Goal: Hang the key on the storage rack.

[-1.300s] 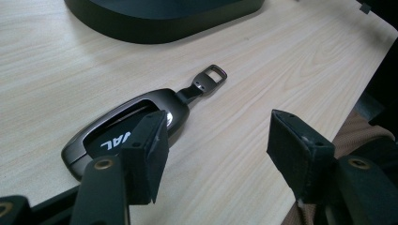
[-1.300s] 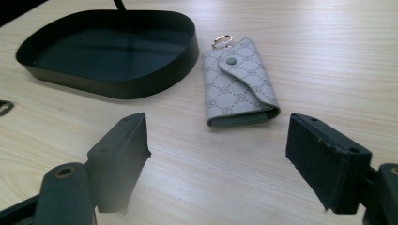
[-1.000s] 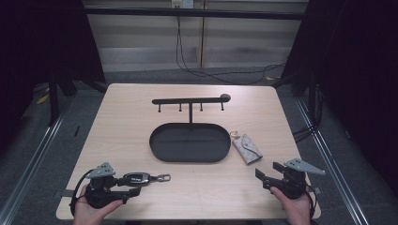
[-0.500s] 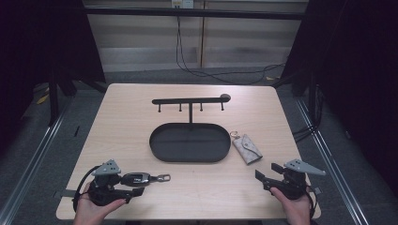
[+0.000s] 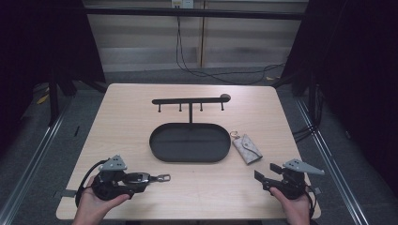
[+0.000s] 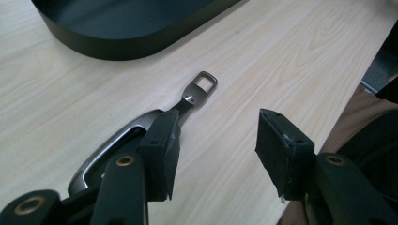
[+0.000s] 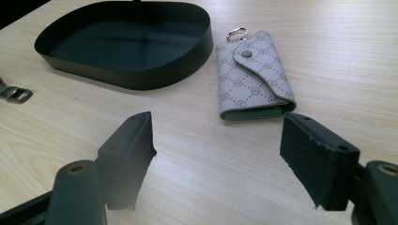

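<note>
We see a light wooden table (image 5: 141, 117) with a black oval tray (image 5: 190, 142) at its centre; a thin post rises from the tray's 12 o'clock edge and carries a horizontal black hook rack (image 5: 190, 100) with four small pegs. Just beside the tray, at its 3 o'clock end, lies a grey patterned key pouch (image 5: 247, 149), closed by a snap flap, with a small metal ring at its far end; pouch and tray are close but we cannot tell whether they touch.

At about 7 o'clock on the table, we find the left gripper (image 5: 136, 180) held in the person's left hand (image 5: 96, 204). Its jaws stand apart. A dark car key fob (image 6: 136, 140) with a metal loop tab lies flat on the wood, partly under the gripper's left jaw, its tab pointing toward the tray; the jaws do not clamp it.

At about 5 o'clock, the right gripper (image 5: 265, 174), in the right hand (image 5: 293, 206), hovers low over the bare wood with its jaws wide apart, aimed toward the key pouch, which lies ahead of the jaws and well clear of them.
</note>
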Demonstrator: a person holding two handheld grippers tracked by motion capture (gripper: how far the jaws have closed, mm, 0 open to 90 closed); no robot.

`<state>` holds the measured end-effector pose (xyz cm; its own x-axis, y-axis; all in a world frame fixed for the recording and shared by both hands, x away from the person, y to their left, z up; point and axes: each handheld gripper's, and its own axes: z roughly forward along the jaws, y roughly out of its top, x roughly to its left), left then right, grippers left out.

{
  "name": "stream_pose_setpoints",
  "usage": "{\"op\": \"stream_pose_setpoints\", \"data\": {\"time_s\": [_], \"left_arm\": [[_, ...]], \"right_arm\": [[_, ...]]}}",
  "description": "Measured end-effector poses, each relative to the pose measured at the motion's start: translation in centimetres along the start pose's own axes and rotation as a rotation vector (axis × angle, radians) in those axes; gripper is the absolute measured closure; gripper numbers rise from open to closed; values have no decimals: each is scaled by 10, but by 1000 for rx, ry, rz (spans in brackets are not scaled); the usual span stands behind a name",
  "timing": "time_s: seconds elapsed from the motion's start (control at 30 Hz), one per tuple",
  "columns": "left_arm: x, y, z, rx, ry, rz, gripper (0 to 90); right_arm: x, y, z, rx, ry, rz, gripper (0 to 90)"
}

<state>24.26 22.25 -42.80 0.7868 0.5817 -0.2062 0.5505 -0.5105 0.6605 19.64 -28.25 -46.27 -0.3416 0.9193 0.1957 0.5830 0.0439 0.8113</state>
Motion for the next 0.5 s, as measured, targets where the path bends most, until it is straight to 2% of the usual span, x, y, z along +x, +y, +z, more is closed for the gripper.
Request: {"op": "stream_pose_setpoints", "data": {"time_s": [0.03,0.2,0.23,0.5], "left_arm": [[1,4,1,15,-21,17,533],[3,9,4,26,-25,29,551],[3,13,5,50,-44,38,543],[4,24,13,92,-55,61,545]], "right_arm": [[0,0,0,2,2,-4,258],[0,0,0,2,1,-4,262],[0,0,0,-4,5,-6,268],[0,1,-1,-4,4,-4,268]]}}
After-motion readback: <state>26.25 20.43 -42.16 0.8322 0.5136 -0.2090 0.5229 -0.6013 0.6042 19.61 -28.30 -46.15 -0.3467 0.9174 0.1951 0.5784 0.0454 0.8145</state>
